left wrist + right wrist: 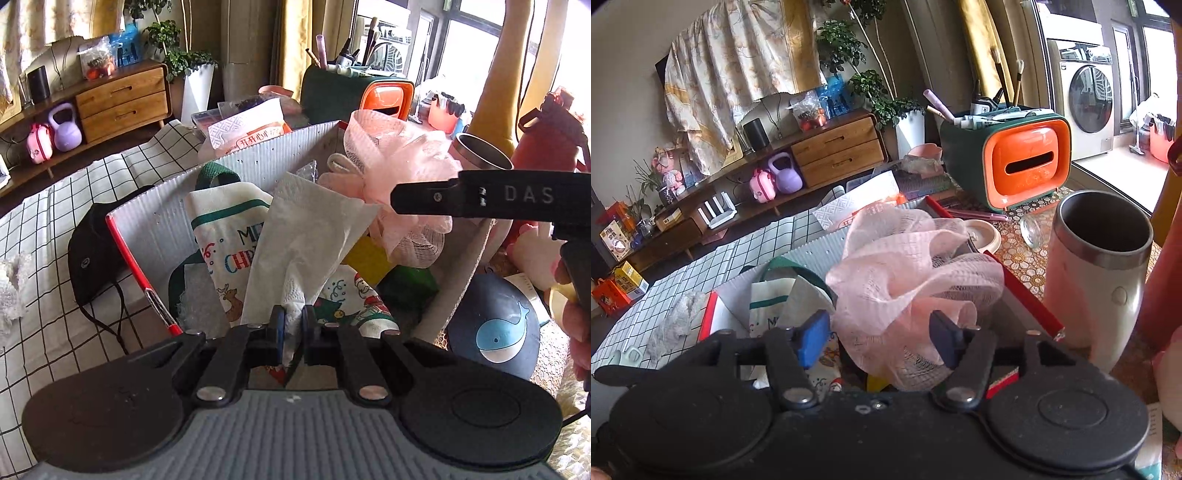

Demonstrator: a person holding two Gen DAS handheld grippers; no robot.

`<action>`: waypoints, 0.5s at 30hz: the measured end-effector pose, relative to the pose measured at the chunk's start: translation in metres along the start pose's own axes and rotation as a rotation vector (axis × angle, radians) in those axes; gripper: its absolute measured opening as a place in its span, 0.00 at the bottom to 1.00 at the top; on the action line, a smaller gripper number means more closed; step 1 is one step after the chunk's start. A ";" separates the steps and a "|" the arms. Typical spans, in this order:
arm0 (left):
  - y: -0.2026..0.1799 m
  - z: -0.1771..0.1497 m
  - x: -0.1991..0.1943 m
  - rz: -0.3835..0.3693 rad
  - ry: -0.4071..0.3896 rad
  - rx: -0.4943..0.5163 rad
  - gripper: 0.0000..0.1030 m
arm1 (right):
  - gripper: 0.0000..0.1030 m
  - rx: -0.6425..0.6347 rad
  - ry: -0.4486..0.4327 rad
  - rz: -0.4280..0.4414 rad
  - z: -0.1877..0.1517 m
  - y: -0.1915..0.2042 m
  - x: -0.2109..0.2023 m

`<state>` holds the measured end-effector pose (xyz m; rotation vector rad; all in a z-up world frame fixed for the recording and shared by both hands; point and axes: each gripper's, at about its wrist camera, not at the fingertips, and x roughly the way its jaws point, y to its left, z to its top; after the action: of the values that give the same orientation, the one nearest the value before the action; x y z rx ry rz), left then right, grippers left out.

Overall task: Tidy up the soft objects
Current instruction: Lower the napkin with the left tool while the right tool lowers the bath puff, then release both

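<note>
My left gripper (293,325) is shut on a white paper tissue (306,236) and holds it over the open grey corrugated box (229,162). Inside the box lie a white Christmas cloth bag (229,236) with green trim and a pink mesh bath pouf (402,177). My right gripper (881,338) is open, its blue pads either side of the pink pouf (905,280) above the same box (812,251). The right gripper's finger also shows in the left wrist view (480,197), over the pouf.
A black face mask (92,254) and a crumpled white tissue (11,288) lie on the checked cloth left of the box. A steel-rimmed white cup (1097,273), an orange-fronted tissue holder (1023,162), a red bottle (550,133) and a round whale-print pad (495,328) stand to the right.
</note>
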<state>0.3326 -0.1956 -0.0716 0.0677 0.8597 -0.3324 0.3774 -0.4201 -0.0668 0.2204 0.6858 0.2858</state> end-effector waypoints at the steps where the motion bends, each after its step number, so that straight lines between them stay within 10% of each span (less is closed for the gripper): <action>1: 0.000 0.000 -0.001 0.001 -0.001 0.002 0.08 | 0.60 0.000 -0.001 0.000 -0.001 0.000 -0.002; 15: 0.000 -0.004 -0.020 0.009 -0.033 -0.004 0.24 | 0.68 -0.021 -0.013 0.042 -0.011 0.008 -0.036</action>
<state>0.3172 -0.1897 -0.0589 0.0627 0.8267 -0.3224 0.3427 -0.4232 -0.0515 0.2167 0.6653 0.3311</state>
